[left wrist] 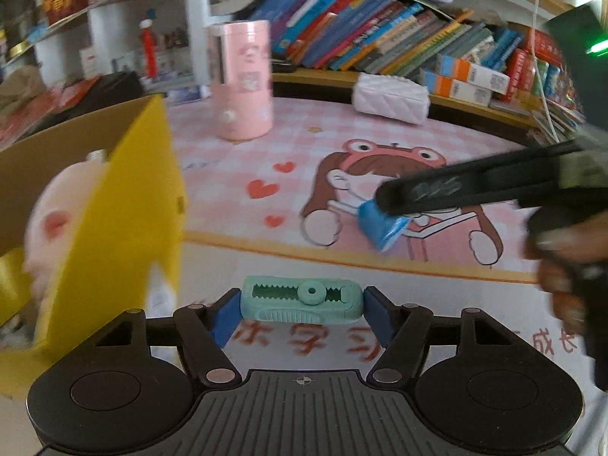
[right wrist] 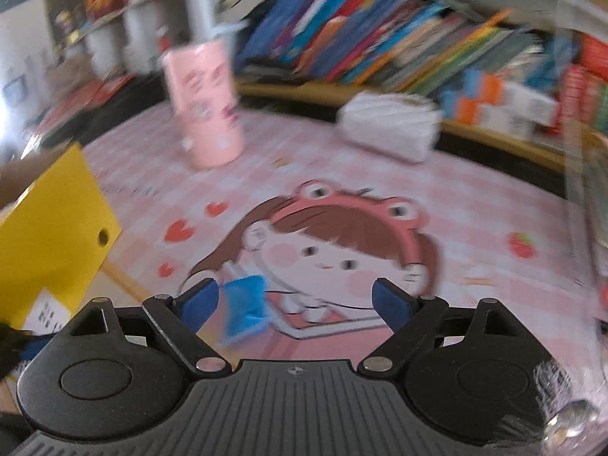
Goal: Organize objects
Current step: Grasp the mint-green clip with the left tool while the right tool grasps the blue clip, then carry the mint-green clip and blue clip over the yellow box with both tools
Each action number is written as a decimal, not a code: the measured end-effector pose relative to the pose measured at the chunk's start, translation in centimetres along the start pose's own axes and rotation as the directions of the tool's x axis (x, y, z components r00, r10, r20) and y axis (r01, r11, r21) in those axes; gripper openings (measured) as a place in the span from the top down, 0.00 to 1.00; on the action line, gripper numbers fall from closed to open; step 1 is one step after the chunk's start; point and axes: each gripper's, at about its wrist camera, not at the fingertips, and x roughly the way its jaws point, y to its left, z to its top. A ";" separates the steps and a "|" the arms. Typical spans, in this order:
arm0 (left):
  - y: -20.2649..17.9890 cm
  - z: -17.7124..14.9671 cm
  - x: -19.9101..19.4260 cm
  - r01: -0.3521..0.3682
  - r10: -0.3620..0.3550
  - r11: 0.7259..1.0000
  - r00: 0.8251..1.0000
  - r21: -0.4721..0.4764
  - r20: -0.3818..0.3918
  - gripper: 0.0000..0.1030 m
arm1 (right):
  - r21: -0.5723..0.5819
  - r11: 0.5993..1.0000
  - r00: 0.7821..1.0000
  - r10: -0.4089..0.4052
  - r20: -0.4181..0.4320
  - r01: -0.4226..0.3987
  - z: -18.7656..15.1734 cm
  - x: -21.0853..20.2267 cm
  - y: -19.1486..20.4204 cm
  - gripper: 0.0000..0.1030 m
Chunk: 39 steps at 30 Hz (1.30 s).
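My left gripper (left wrist: 302, 309) is shut on a mint green correction-tape dispenser (left wrist: 300, 304), held crosswise between its blue pads above the table, just right of an open yellow cardboard box (left wrist: 125, 205). A pink plush toy (left wrist: 57, 224) lies inside the box. My right gripper (right wrist: 294, 302) is open above the cartoon mat; a small blue packet (right wrist: 245, 307) sits against its left pad (right wrist: 197, 304). In the left wrist view the right gripper (left wrist: 383, 205) reaches in from the right with the blue packet (left wrist: 380, 226) under its tip.
A pink cylindrical tin (left wrist: 243, 79) and a white quilted pouch (left wrist: 391, 97) stand at the back of the pink cartoon table mat (left wrist: 243, 174). Behind them is a shelf of leaning books (left wrist: 380, 34). The yellow box corner (right wrist: 53, 228) also shows at left in the right wrist view.
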 end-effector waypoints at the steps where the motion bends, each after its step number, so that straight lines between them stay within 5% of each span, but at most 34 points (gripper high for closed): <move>1: 0.2 0.0 -0.4 0.016 -0.016 1.000 1.000 -0.003 0.002 0.33 | -0.022 1.000 1.000 0.011 -0.022 -0.011 0.1 0.9 0.5 0.15; 7: -0.2 -0.1 -2.5 0.041 -0.043 0.999 0.997 0.024 0.059 0.33 | -0.115 0.993 0.992 0.003 -0.124 -0.018 -0.4 4.6 2.7 0.37; 11: -0.1 0.0 -3.3 0.059 -0.060 0.998 0.995 0.010 0.078 0.33 | -0.124 0.992 0.995 0.018 -0.098 -0.030 -0.4 4.4 2.9 0.71; 18: -0.1 0.0 -4.1 0.091 -0.092 0.996 0.991 0.011 0.102 0.33 | -0.073 0.997 0.997 -0.006 -0.083 0.000 -0.5 2.6 2.3 0.73; 29: 1.3 -0.5 -6.7 0.172 -0.174 0.985 0.974 0.025 0.144 0.33 | 0.076 0.995 0.997 -0.069 -0.026 0.070 -2.7 -6.6 1.9 0.73; 39: 5.0 -3.0 -10.3 0.223 -0.224 0.975 0.961 0.024 0.161 0.33 | 0.196 0.973 0.993 -0.111 -0.047 0.118 -7.2 -12.8 6.0 0.73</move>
